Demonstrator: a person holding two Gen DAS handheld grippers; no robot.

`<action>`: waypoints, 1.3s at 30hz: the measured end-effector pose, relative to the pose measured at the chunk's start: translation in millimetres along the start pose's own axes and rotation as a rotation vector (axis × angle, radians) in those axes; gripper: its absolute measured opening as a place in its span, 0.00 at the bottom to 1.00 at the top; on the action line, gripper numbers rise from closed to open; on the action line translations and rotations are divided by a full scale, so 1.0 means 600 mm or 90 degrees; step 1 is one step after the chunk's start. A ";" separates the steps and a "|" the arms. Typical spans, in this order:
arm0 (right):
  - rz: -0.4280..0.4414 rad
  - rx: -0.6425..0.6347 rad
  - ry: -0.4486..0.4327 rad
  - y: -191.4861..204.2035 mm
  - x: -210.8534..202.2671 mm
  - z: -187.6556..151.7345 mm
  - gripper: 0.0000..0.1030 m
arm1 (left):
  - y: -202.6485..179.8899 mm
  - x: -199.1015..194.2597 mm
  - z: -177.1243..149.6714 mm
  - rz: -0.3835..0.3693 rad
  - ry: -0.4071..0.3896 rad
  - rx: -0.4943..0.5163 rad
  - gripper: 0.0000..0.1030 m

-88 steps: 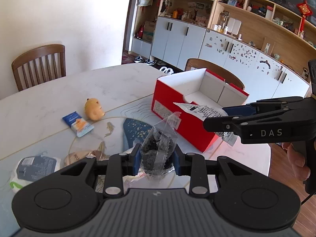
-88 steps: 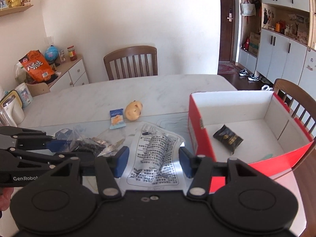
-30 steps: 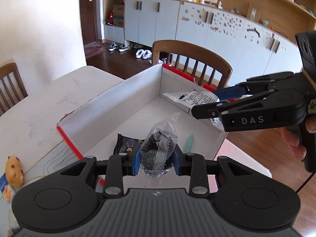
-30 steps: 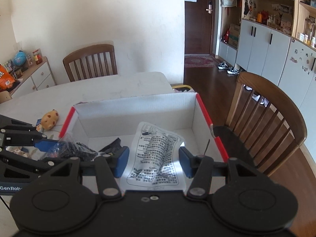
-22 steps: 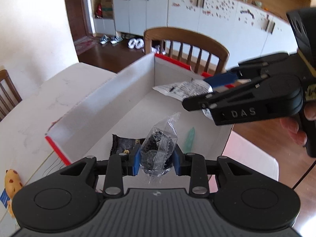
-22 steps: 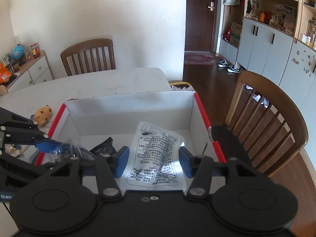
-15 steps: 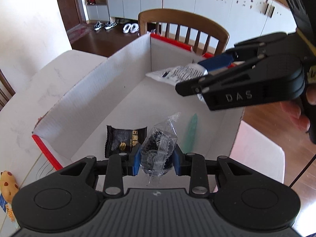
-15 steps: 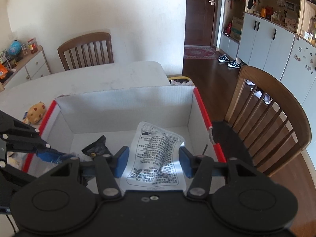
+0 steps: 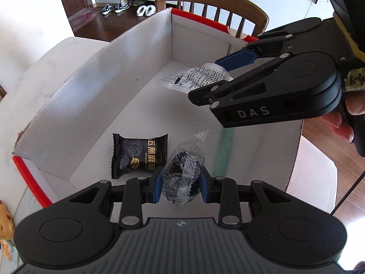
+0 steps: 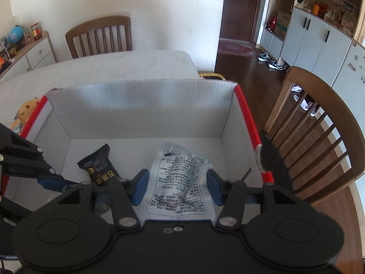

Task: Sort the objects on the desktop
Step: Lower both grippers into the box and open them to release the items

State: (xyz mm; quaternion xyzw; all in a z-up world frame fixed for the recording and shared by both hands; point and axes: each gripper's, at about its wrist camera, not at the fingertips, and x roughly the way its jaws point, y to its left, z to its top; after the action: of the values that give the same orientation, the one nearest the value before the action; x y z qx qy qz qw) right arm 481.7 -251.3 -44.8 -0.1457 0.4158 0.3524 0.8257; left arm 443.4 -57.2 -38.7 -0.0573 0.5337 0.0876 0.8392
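A red box with white inner walls (image 9: 95, 86) stands open on the table; it also shows in the right wrist view (image 10: 141, 107). My left gripper (image 9: 181, 188) is shut on a clear packet of dark snacks (image 9: 182, 175), low over the box floor. My right gripper (image 10: 176, 187) is shut on a white printed packet (image 10: 180, 180), held inside the box near the right wall; the packet also shows in the left wrist view (image 9: 198, 80). A black snack packet (image 9: 139, 154) and a pale green strip (image 9: 222, 153) lie on the box floor.
A wooden chair (image 10: 319, 118) stands close to the box's right side. A yellow spotted plush (image 10: 28, 110) and a small blue packet (image 10: 16, 123) lie on the table left of the box. Another chair (image 10: 100, 35) stands at the far side of the table.
Both grippers have moved from over the table to over the box and then down into it, each still holding its packet.
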 end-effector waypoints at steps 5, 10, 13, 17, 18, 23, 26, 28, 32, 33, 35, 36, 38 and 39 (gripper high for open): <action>-0.005 -0.009 0.016 0.006 0.019 -0.001 0.53 | 0.004 0.012 0.006 -0.007 0.015 -0.001 0.30; -0.006 -0.009 0.029 0.008 0.032 0.000 0.53 | 0.009 0.020 0.011 -0.017 0.028 0.000 0.30; -0.007 -0.003 0.045 0.006 0.036 0.002 0.53 | 0.011 0.027 0.013 -0.020 0.040 -0.002 0.30; -0.013 -0.001 0.063 0.006 0.044 0.003 0.53 | 0.013 0.035 0.019 -0.019 0.056 -0.002 0.30; -0.013 -0.003 0.065 0.007 0.045 0.003 0.53 | 0.013 0.036 0.020 -0.017 0.056 0.001 0.30; -0.013 0.005 0.077 0.006 0.051 0.003 0.53 | 0.016 0.038 0.024 -0.019 0.066 0.002 0.30; -0.010 0.005 0.079 0.004 0.052 0.004 0.55 | 0.015 0.039 0.026 -0.016 0.070 0.005 0.30; -0.006 0.002 0.081 0.004 0.052 0.004 0.56 | 0.020 0.040 0.029 -0.018 0.070 0.003 0.30; 0.001 0.007 0.075 0.001 0.046 0.004 0.64 | 0.027 0.041 0.034 -0.022 0.069 -0.006 0.43; 0.004 0.007 0.074 0.001 0.045 0.004 0.64 | 0.029 0.039 0.033 -0.019 0.065 -0.007 0.60; 0.005 0.007 0.071 0.001 0.041 0.004 0.64 | 0.032 0.031 0.034 -0.017 0.052 -0.006 0.65; 0.006 0.009 0.070 0.001 0.040 0.003 0.64 | 0.034 0.027 0.035 -0.022 0.050 -0.007 0.65; 0.006 0.012 0.070 -0.002 0.036 0.003 0.64 | 0.035 0.021 0.036 -0.022 0.042 -0.011 0.65; 0.006 0.013 0.069 -0.002 0.034 0.003 0.64 | 0.038 0.016 0.037 -0.024 0.038 -0.014 0.65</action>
State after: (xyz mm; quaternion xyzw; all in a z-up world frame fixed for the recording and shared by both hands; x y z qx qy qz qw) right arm 492.0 -241.9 -59.8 -0.1541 0.4642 0.3434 0.8018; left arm 462.2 -30.2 -38.3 -0.0794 0.5564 0.0756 0.8236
